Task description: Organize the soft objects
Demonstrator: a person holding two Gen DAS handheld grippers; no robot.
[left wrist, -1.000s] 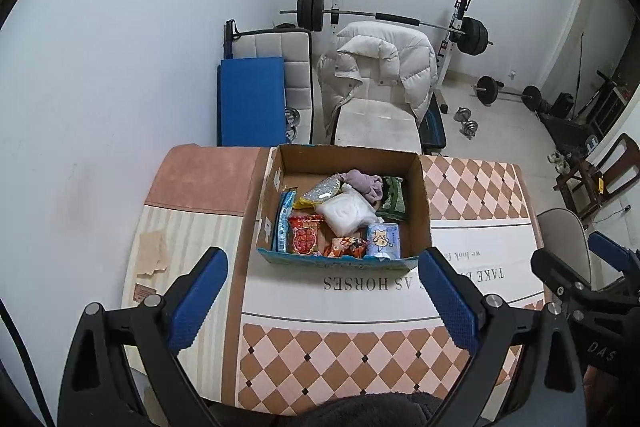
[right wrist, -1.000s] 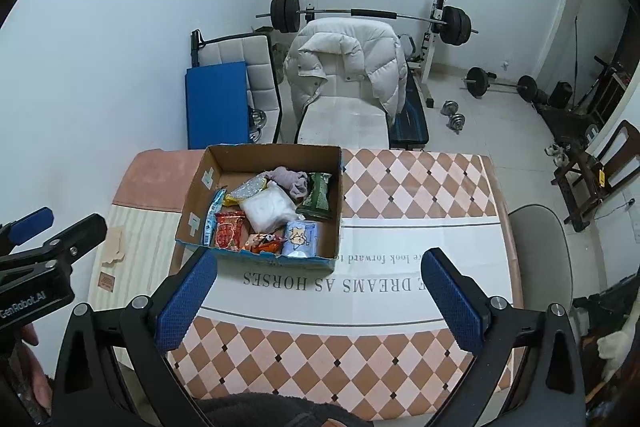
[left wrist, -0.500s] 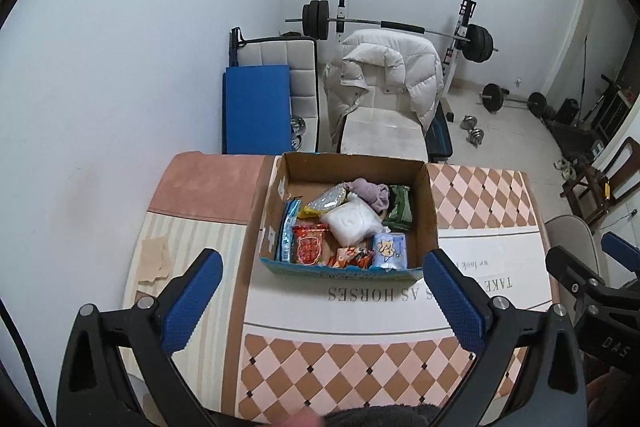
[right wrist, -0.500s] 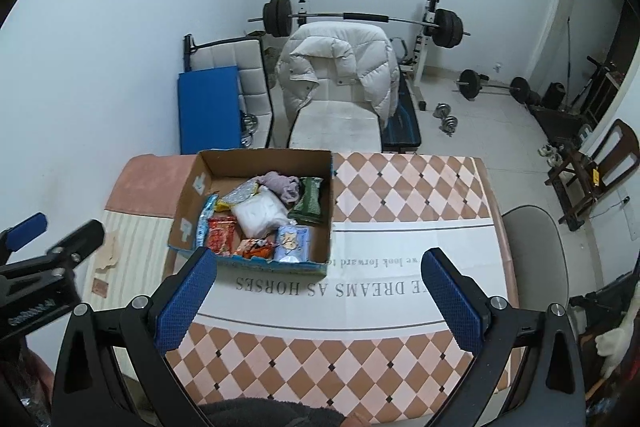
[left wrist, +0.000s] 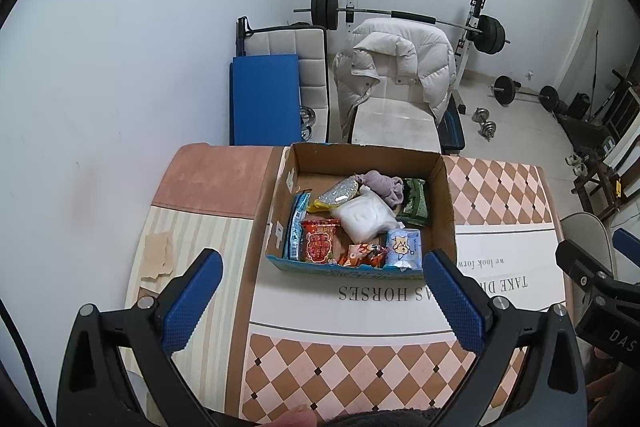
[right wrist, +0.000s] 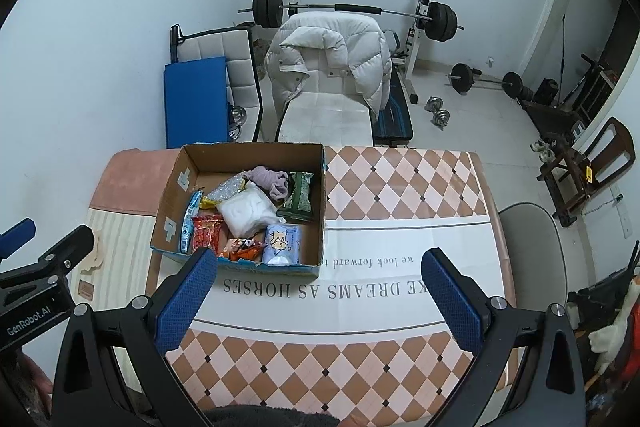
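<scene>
An open cardboard box (left wrist: 446, 187) (right wrist: 176, 187) stands on the table and holds several soft things: a white padded pack (left wrist: 364, 215) (right wrist: 246, 211), a mauve cloth (left wrist: 384, 185) (right wrist: 270, 179), a green packet (left wrist: 416, 197) (right wrist: 300, 197), a red snack bag (left wrist: 320, 241) (right wrist: 206, 231), a light blue tissue pack (left wrist: 404, 247) (right wrist: 282, 241). My left gripper (left wrist: 322, 301) is open and empty, high above the table in front of the box. My right gripper (right wrist: 320, 299) is open and empty, high and to the right of the box.
The table (left wrist: 360, 343) (right wrist: 400, 187) has a checkered and striped cloth with printed words. A chair with a white puffer jacket (left wrist: 400, 67) (right wrist: 332, 51), a blue mat (left wrist: 264, 95), a barbell rack (right wrist: 432, 19) and a grey chair (right wrist: 532, 239) stand beyond and beside it.
Both grippers have risen and drawn back from the table, so the box looks smaller and more of the room shows. Both stay open.
</scene>
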